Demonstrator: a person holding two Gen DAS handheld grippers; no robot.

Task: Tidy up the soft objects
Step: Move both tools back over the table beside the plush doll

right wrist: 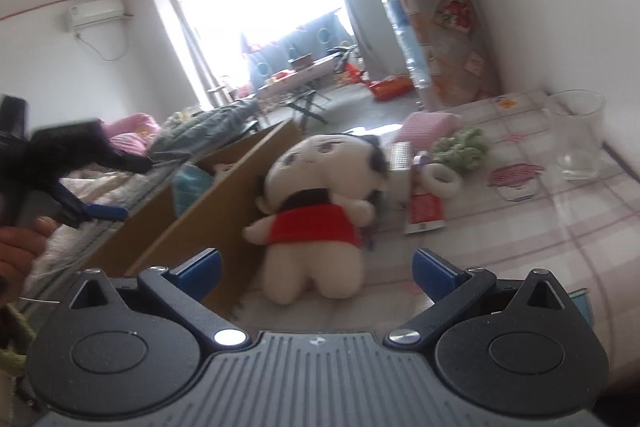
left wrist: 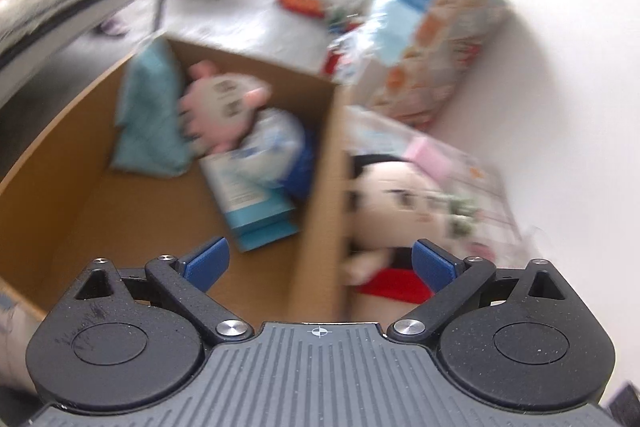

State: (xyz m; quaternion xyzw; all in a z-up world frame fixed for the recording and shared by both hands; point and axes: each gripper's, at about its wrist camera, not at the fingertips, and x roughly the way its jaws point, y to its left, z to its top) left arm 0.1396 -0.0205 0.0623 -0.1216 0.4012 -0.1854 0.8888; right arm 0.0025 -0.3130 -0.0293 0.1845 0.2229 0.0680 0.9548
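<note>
On the patterned counter (right wrist: 520, 227) stands an open cardboard box (left wrist: 320, 163), already loaded with a teal cloth (left wrist: 148, 123), a pink plush (left wrist: 220, 107) and a blue-and-white package (left wrist: 256, 187). Just outside its wall leans the red-dressed plush doll (right wrist: 316, 203), seemingly touching it. Current step, judged: collect the doll next. The right tool (right wrist: 316, 267) faces it, jaws wide and empty; the next move calls for advancing until the body sits between the pads, then closing. The left tool (left wrist: 320, 263) hangs over the box, equally wide, holding nothing. Only the left view shows the box contents (heavily blurred); only the right view shows a glass beaker (right wrist: 580, 135) and a green fluffy item (right wrist: 460, 147).
</note>
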